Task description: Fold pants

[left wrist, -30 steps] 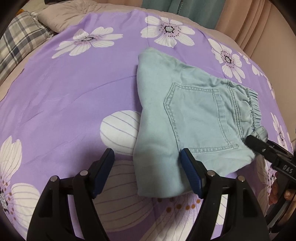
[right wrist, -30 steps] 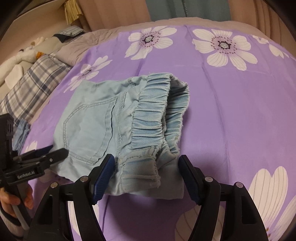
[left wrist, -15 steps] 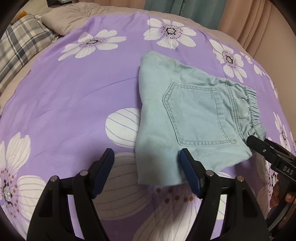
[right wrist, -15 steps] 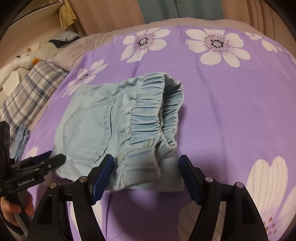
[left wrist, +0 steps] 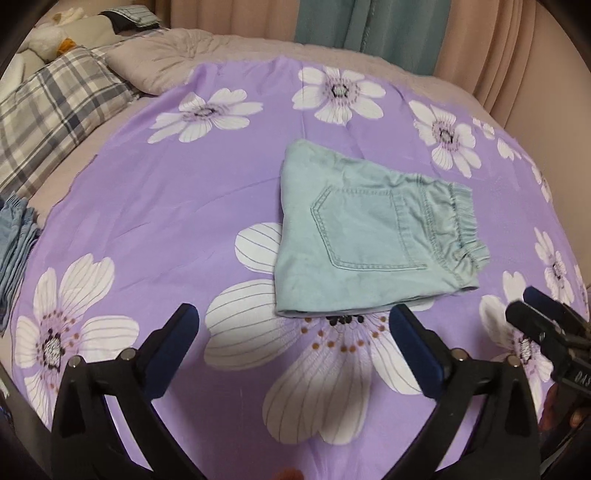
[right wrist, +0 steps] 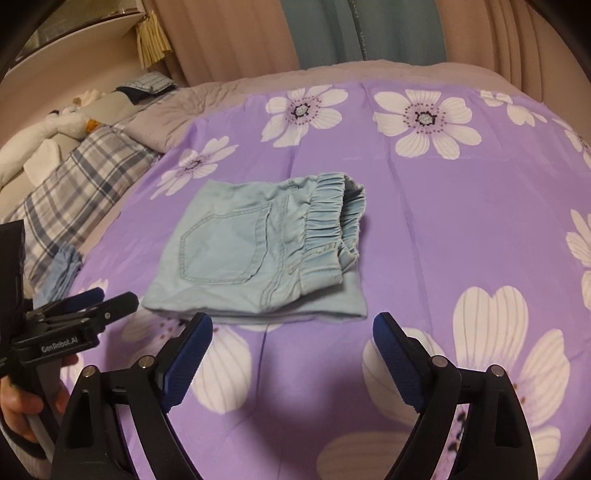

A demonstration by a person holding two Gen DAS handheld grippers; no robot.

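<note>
The light blue pants point(left wrist: 369, 236) lie folded into a compact bundle on the purple flowered bedspread point(left wrist: 166, 221), back pocket up, elastic waistband to the right. In the right wrist view the pants point(right wrist: 258, 251) sit just beyond the fingers. My left gripper point(left wrist: 293, 332) hovers just short of the bundle's near edge, its jaws opening wide with nothing between them. My right gripper point(right wrist: 291, 339) also hangs just off the near edge, jaws opening and empty. Each gripper appears at the edge of the other's view: the right gripper point(left wrist: 546, 325), the left gripper point(right wrist: 88, 306).
A plaid pillow point(left wrist: 48, 107) and a grey pillow point(left wrist: 166, 55) lie at the bed's far left. A stack of folded blue clothes point(left wrist: 14, 243) sits at the left edge. Curtains point(right wrist: 332, 33) hang behind the bed. A hand point(right wrist: 18, 402) holds the left gripper's handle.
Both grippers let go of the pants' near edge, opened wider, and pulled back and up. The folded bundle stays flat on the bedspread, farther from the fingers.
</note>
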